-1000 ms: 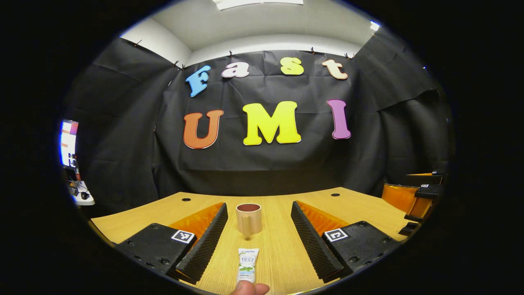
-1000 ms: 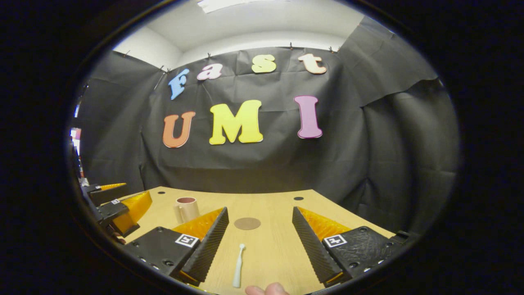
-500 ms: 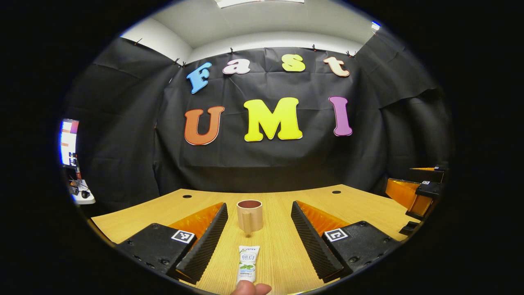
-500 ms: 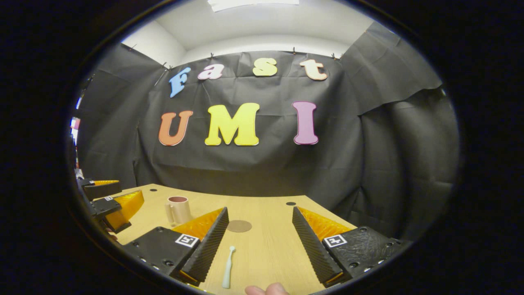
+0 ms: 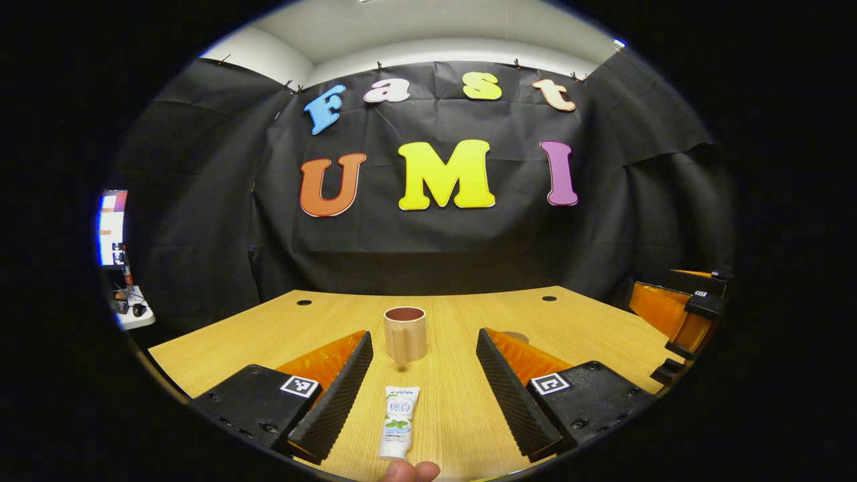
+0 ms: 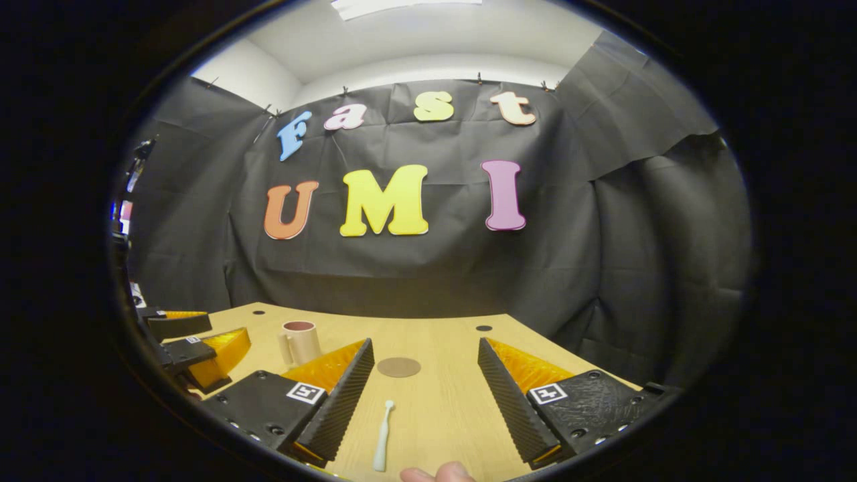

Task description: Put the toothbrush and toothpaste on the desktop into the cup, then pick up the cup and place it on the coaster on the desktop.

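- Left gripper: hovering over the light wooden desktop, jaws standing wide apart, gripping nothing.
- Lying flat between them: white toothpaste tube with green print.
- Standing upright beyond it: beige cup with handle.
- Right gripper: jaws also gaping, straddling the pale slim toothbrush.
- Resting farther ahead: round brown coaster.

Left gripper: two long wedge fingers with ribbed inner faces, each mounted on a black textured block with screws and a square black-and-white marker. Right gripper: identical build, same ribbed fingers, screwed blocks and markers. A fingertip of the person showed at the lower edge.
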Demonstrator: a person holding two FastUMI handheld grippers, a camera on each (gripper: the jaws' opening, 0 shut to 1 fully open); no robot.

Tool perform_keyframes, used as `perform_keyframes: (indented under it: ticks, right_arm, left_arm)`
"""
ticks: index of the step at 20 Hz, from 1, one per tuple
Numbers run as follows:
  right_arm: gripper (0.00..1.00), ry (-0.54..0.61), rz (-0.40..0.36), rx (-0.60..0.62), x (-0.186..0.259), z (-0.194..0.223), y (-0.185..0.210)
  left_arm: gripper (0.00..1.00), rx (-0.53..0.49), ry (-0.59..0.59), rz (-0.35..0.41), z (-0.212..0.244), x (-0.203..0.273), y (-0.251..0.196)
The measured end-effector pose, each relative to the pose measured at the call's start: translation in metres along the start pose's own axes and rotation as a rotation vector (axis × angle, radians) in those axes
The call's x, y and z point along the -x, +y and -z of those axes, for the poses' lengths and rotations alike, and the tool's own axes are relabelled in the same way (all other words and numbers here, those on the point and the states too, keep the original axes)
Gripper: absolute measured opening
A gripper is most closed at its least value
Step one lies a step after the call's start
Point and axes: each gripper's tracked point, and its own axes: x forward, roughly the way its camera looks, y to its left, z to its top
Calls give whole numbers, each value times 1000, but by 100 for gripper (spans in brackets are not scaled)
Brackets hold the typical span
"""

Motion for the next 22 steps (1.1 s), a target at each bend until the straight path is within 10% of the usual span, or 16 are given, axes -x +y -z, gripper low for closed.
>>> perform_keyframes:
  ticks: [22]
  right_arm:
    - [95, 131, -34, 32, -7, 55, 11]
  left_arm:
    - [100, 76, 558, 55, 127, -25, 15]
